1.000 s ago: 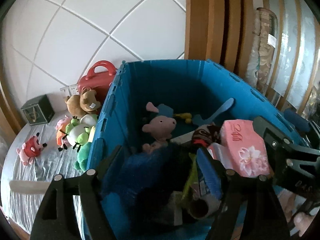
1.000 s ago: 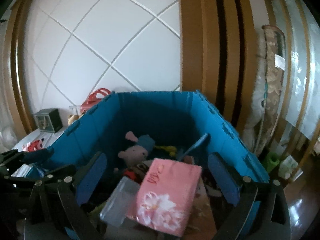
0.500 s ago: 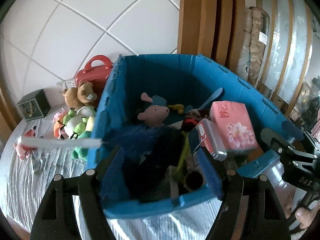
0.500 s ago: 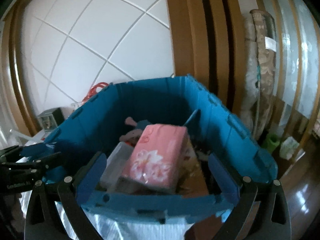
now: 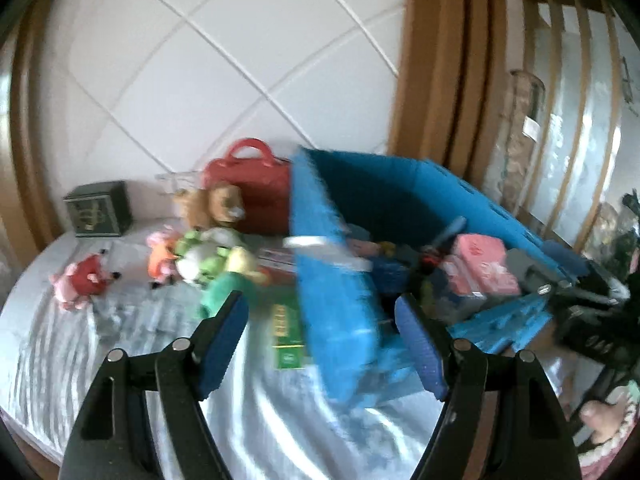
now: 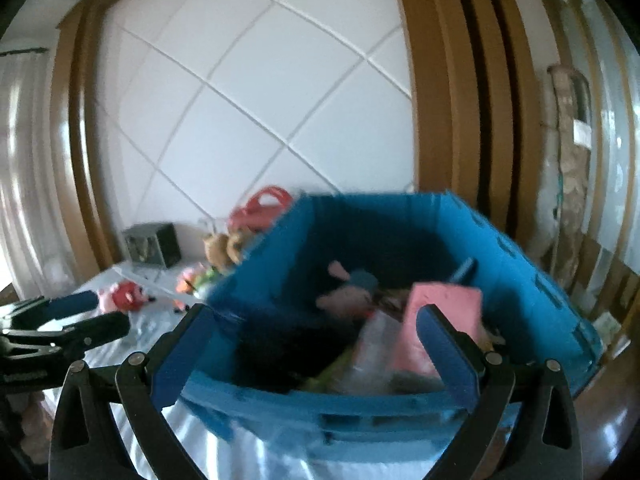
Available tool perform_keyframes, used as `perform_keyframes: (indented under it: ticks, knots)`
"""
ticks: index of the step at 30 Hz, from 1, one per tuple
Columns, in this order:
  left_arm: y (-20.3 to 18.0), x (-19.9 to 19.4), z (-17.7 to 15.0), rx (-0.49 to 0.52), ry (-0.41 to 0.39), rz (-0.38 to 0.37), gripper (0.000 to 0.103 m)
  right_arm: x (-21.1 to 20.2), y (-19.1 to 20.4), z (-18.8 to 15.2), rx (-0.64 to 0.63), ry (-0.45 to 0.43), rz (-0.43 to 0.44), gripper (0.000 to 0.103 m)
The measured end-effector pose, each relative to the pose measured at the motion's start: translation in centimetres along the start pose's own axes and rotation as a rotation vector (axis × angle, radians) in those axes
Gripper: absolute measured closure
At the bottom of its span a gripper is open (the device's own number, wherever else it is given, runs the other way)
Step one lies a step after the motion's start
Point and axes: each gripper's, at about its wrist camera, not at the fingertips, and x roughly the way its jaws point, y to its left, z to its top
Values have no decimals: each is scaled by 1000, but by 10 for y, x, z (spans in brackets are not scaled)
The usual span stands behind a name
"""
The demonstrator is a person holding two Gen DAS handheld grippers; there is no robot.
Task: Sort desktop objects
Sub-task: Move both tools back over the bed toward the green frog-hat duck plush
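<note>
Bin (image 6: 400,412) blue, long axis seemingly running away, both grippers (image 5: 320,336) (image 6: 316,344) wide, empty.

Matt plastic crate (image 6: 400,412); silky cloth (image 5: 280,412)

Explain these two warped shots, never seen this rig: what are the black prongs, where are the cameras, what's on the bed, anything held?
There is no robot. A person carries a two-finger gripper in each hand, each with a fisheye camera looking along its fingers, hence the bending. The prongs with blue pads are those fingers.

The left wrist view shows the left gripper open and empty, with the other tool at its right edge. The right wrist view shows the right gripper open and empty too.

On the pale striped sheet stands a blue crate full of odds and ends, including a pink tissue pack. Beside it lie plush toys, a red case, a dark box and a green packet. Both pictures are motion-blurred.
</note>
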Motion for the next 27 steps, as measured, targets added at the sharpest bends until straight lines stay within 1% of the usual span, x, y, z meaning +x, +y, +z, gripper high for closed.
perform_keyframes:
  ticks: [2, 3, 4, 5, 7, 8, 11, 12, 14, 16, 20, 23, 25, 27]
  knots:
    - [29, -11, -2, -14, -14, 17, 27, -6, 27, 3, 0, -27, 5, 0]
    - [53, -19, -5, -30, -15, 31, 27, -7, 40, 3, -1, -35, 9, 0]
    - [67, -23, -7, -40, -15, 39, 25, -7, 55, 3, -4, -41, 11, 0]
    - [92, -30, -11, -58, -12, 51, 25, -7, 76, 3, -11, -45, 9, 0]
    - [126, -39, -17, -80, -10, 81, 24, -6, 103, 1, -20, -51, 4, 0]
    - [149, -45, -22, -90, -4, 93, 24, -4, 122, 0, -26, -55, -1, 0]
    - [196, -55, -29, -106, 14, 113, 24, 1, 173, -6, -35, -59, -6, 0]
    - [218, -57, -32, -121, 21, 128, 24, 2, 187, -8, -41, -56, -3, 0]
    - [243, -57, -34, -150, 36, 143, 24, 9, 214, -12, -65, -34, 5, 0]
    - [270, -55, -38, -181, 62, 163, 24, 17, 233, -17, -91, -6, 5, 0]
    - [315, -41, -48, -253, 111, 206, 24, 45, 263, -25, -143, 62, -5, 0]
    - [337, -29, -51, -291, 131, 240, 24, 75, 274, -30, -180, 103, 8, 0]
    - [344, -17, -48, -287, 148, 275, 24, 96, 275, -33, -190, 117, 17, 0]
    - [348, -8, -43, -281, 160, 283, 24, 118, 272, -36, -177, 135, 35, 0]
